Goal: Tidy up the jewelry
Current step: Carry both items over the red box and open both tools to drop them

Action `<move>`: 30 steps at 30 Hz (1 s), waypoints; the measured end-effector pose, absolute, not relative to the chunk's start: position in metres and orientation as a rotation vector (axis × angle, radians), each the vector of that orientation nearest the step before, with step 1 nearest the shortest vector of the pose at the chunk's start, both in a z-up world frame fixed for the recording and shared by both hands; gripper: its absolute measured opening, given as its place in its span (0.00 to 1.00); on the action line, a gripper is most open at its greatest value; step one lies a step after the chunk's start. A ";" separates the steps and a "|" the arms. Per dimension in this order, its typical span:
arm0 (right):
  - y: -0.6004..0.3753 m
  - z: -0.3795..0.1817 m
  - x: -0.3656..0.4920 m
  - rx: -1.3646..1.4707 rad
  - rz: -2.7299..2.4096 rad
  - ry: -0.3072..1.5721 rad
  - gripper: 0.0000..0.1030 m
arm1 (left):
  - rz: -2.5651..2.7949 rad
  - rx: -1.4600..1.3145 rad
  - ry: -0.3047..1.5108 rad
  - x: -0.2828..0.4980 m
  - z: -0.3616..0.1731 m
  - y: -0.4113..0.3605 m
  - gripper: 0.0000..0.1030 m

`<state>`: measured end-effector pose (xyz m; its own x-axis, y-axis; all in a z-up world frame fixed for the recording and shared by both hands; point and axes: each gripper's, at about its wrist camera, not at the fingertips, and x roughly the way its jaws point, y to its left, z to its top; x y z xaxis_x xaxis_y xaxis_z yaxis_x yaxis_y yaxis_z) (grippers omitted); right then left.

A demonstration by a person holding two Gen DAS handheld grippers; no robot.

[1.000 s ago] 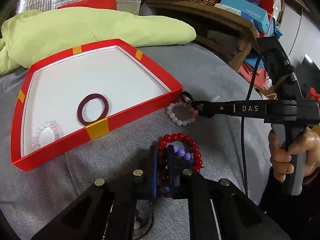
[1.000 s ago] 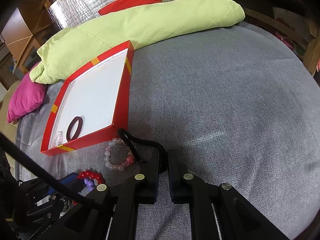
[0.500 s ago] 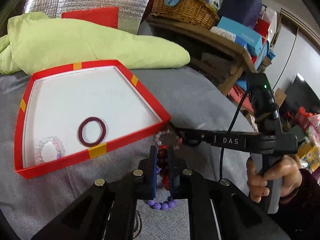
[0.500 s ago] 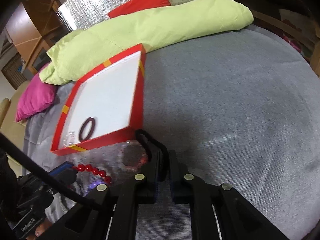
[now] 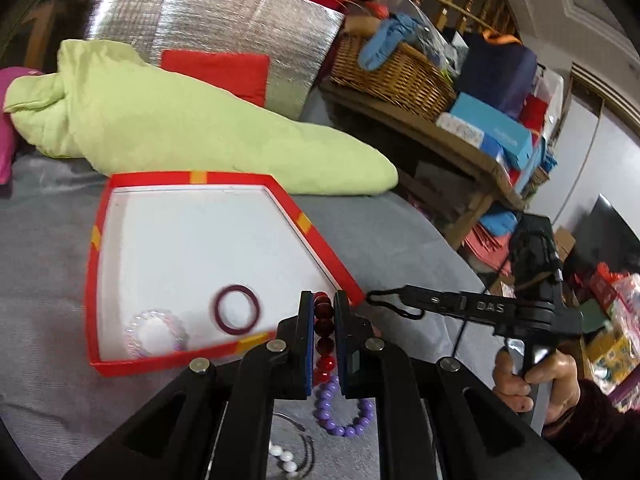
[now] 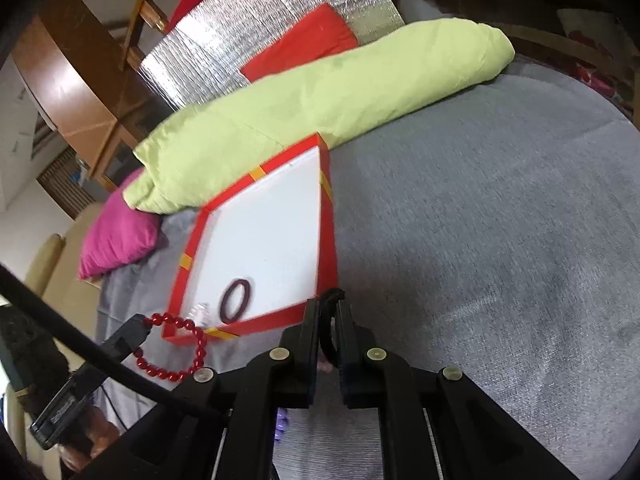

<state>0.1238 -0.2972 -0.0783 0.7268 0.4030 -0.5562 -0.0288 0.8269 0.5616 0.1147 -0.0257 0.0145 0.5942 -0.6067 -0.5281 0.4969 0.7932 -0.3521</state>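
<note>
Since a second ago both grippers have come up off the grey surface [image 6: 500, 240] and toward the red tray [image 5: 100, 280], each carrying a piece. The left gripper [image 5: 323, 312] is pinching a red bead bracelet [image 5: 324, 332] between its fingers; in the right wrist view that bracelet [image 6: 176, 352] hangs as a loop just off the tray's near corner. The right gripper [image 6: 329, 320] is pressed together on a black cord loop [image 6: 334, 300], with a bit of pale pink bead showing low between the fingers; its tip sits at the tray's near edge, at about 3 o'clock of the left gripper.

Inside the tray, a dark maroon ring [image 5: 236, 309] lies flat near the front wall, and a clear pink bead bracelet [image 5: 156, 332] lies at its 8 o'clock, just beside it. On the surface under the left gripper lie a purple bead bracelet [image 5: 344, 416] and, at its 8 o'clock, a cord with white beads [image 5: 286, 450]. A pale green pillow [image 5: 192, 128] lies beyond the tray at 12 o'clock.
</note>
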 end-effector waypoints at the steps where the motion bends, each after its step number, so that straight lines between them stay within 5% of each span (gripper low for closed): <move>1: -0.297 -0.076 0.123 0.564 0.260 0.716 0.09 | -0.638 -0.181 0.674 0.116 0.016 -0.022 0.10; 21: -0.259 -0.059 0.146 0.526 0.323 0.696 0.09 | -0.490 -0.227 0.650 0.158 0.014 0.017 0.10; 22: -0.261 -0.064 0.147 0.524 0.300 0.733 0.10 | -0.491 -0.226 0.648 0.158 0.014 0.017 0.10; 24: -0.266 -0.072 0.149 0.529 0.276 0.786 0.31 | -0.491 -0.223 0.644 0.156 0.015 0.018 0.10; 25: -0.270 -0.076 0.149 0.541 0.267 0.806 0.55 | -0.490 -0.222 0.643 0.156 0.015 0.017 0.10; 26: -0.272 -0.078 0.149 0.546 0.265 0.810 0.67 | -0.490 -0.220 0.643 0.156 0.015 0.017 0.10; 28: -0.276 -0.081 0.146 0.524 0.252 0.790 0.66 | -0.487 -0.211 0.644 0.155 0.015 0.015 0.10; 30: -0.272 -0.084 0.145 0.440 0.234 0.798 0.50 | -0.486 -0.202 0.645 0.154 0.015 0.013 0.10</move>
<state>0.1449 -0.2725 -0.0840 0.6785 0.3643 -0.6379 -0.0384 0.8847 0.4645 0.1539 0.0125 0.0152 0.6924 -0.4930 -0.5268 0.3704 0.8694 -0.3269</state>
